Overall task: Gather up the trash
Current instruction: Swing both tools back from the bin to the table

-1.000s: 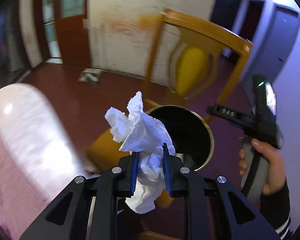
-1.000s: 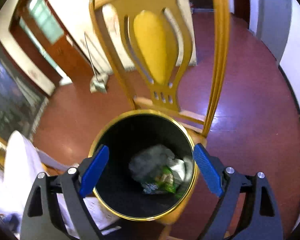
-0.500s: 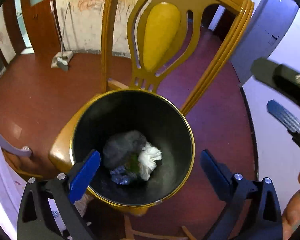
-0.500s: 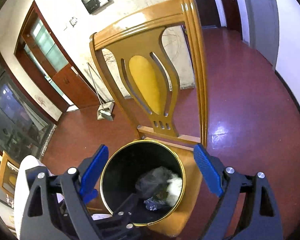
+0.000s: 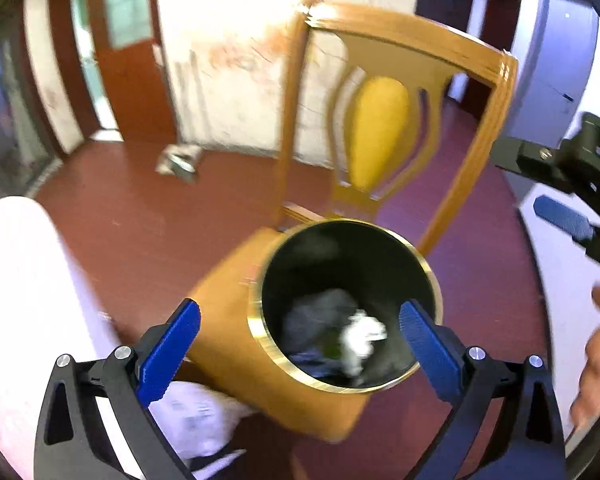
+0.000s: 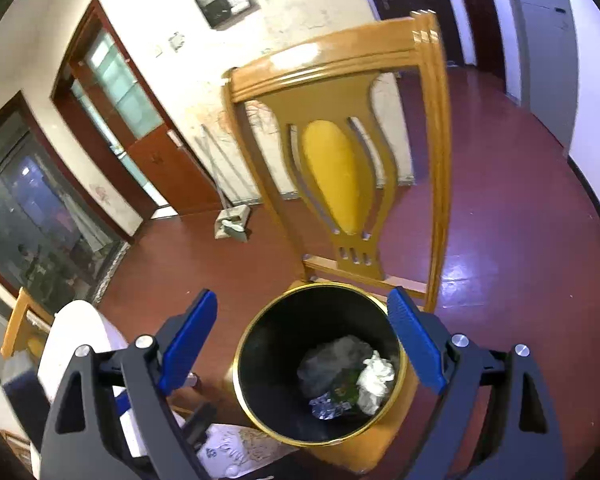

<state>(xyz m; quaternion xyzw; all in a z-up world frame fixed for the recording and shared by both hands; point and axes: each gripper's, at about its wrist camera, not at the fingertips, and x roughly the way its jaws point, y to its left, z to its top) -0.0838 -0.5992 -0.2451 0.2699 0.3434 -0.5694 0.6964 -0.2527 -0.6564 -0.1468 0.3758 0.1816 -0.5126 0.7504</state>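
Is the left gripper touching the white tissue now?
Apart. In the left wrist view the left gripper is wide open and empty, and the tissue lies at the bottom of the bin, well below the fingers.

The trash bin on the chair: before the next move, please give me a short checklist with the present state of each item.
1. White tissue lies inside the trash bin: ok.
2. Left gripper open and holding nothing: ok.
3. Right gripper open and holding nothing: ok.
4. Bin upright on the chair seat: looks ok, though the left wrist view is blurred.
5. Bin has room for more trash: ok, only the bottom is covered.
6. Where the next piece of trash is: cannot tell; the white paper beside the chair may or may not be trash.
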